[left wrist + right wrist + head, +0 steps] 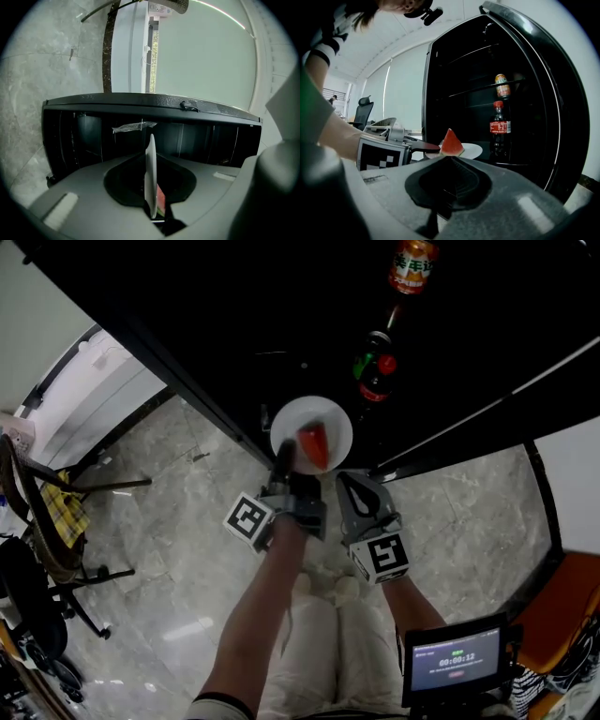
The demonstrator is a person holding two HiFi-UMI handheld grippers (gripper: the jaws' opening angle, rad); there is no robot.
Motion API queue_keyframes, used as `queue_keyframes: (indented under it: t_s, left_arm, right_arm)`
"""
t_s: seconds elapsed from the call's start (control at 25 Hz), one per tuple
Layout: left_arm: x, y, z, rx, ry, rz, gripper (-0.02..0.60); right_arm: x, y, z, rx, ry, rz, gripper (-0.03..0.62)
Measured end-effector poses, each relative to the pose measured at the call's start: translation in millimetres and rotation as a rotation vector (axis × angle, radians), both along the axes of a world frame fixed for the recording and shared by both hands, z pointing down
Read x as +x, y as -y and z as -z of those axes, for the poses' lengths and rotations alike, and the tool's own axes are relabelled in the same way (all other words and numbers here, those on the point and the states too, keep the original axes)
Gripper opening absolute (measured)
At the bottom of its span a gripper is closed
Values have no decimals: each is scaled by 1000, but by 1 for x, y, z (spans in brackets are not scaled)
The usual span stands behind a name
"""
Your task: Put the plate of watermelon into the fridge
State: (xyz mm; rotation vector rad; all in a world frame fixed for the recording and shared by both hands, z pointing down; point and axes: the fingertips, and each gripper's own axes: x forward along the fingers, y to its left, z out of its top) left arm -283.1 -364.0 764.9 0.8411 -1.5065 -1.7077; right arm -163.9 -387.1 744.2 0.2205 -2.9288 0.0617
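My left forearm (pixel 255 615) reaches out straight from the bottom of the head view, hand wrapped round the left gripper (pixel 283 463), marker cube turned out to the left. Its jaws are clenched on the near rim of the plate (pixel 330 423). The left gripper view shows the white rim edge-on, pinched between them, with the red and green of the wedge (pixel 315 446) just right of it. The plate sticks out past the fingertips, level, into the dark open fridge (pixel 187 296). The wedge stands on it point up, close to the gripped edge. I cannot tell whether the plate touches a shelf.

Right of that, the right gripper (pixel 354 488) hangs just beside the left one, a little further back, outside the fridge and clear of the plate. Its jaws are together with nothing between them. That hand is drawn in nearer my body, cube facing up.

Further right inside the fridge, a cola bottle (pixel 375 367) stands near the plate's far side, with an orange can (pixel 412 265) on a shelf above it.
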Motion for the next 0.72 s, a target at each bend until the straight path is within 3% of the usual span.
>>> queue_keyframes:
  t_s: [0.72]
  left_arm:
    - [-4, 16, -5, -45, -9, -12, 37]
  right_arm:
    - [-26, -10, -9, 58, -36, 86, -5]
